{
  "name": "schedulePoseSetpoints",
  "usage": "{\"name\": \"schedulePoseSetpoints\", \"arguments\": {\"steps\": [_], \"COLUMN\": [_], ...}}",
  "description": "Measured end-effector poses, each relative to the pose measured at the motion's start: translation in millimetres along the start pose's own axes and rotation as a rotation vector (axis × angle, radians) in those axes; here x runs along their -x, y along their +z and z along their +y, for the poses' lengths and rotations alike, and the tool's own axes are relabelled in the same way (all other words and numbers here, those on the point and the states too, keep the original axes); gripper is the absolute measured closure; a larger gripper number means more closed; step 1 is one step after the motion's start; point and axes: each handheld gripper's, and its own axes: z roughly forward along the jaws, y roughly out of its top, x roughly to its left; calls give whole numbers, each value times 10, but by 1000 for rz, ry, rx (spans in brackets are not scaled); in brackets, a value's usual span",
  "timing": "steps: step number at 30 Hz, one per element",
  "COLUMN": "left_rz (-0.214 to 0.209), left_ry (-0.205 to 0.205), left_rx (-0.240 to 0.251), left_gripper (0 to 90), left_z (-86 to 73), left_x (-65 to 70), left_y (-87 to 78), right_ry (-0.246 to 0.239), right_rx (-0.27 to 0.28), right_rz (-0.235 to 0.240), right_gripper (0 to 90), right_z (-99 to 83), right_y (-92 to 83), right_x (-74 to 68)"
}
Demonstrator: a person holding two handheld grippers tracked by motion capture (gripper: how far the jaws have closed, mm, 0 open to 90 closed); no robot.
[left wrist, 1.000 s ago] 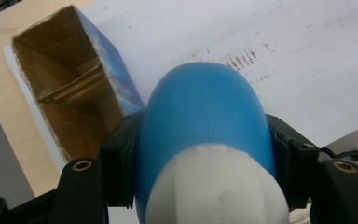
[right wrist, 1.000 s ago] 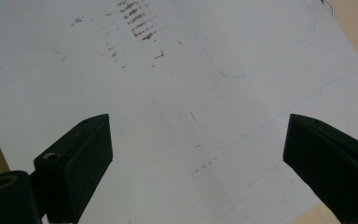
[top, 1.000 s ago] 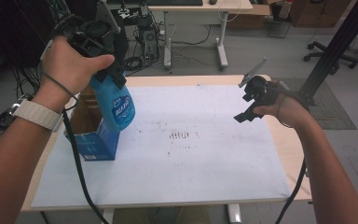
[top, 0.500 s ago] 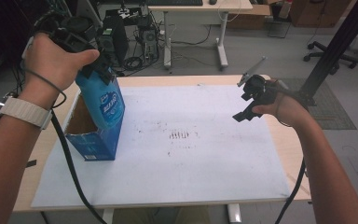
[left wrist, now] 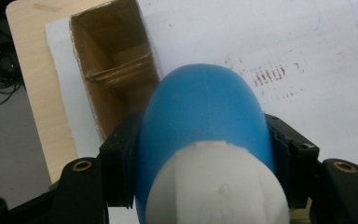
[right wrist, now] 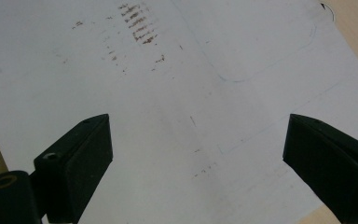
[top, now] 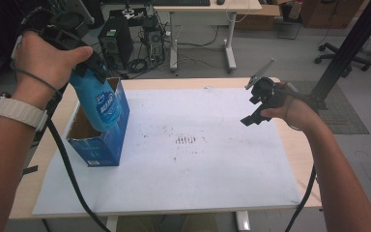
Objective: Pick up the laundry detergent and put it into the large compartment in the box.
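Observation:
My left gripper [top: 84, 65] is shut on a blue bottle [top: 98, 104] with a white cap end [left wrist: 214, 186]. The bottle hangs tilted, its lower end inside the open top of a blue cardboard box [top: 99, 147] at the left of the table. In the left gripper view both jaws press on the bottle's sides [left wrist: 205, 107] and the box's brown inside [left wrist: 114, 70] lies beyond it. My right gripper [top: 257, 104] hovers over the right part of the white sheet, open, with nothing between its fingers [right wrist: 81, 158].
A white sheet [top: 198, 164] with brown smudges [top: 186, 140] covers most of the wooden table [top: 46, 145]. Behind the table stand a computer tower [top: 116, 41], tangled cables and another desk [top: 207, 9]. A black post [top: 348, 48] rises at the right.
My left hand has carried the bottle leftward, from beside the box to over its opening, and its lower end now dips into the box. The right gripper has kept still.

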Motion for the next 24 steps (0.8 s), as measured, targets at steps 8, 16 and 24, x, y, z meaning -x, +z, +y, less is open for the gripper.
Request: {"name": "schedulePoseSetpoints", "arguments": {"steps": [8,16,24], "left_rz": [22,31,54], "left_ry": [-23,-68,-120], "left_rx": [-4,-3,11], "left_gripper": [373,374,373], "left_z": [1,-13,-23], "left_x": [-92,-217,-327], "left_y": [14,31,62], "right_ry": [2,4,4], "right_rx": [-1,-6,-9], "right_rz": [-2,-3,-3], "right_gripper": [82,82,82], "right_z": [-7,-6,-2], "right_y": [1,6,23], "right_x": [11,15,21]}}
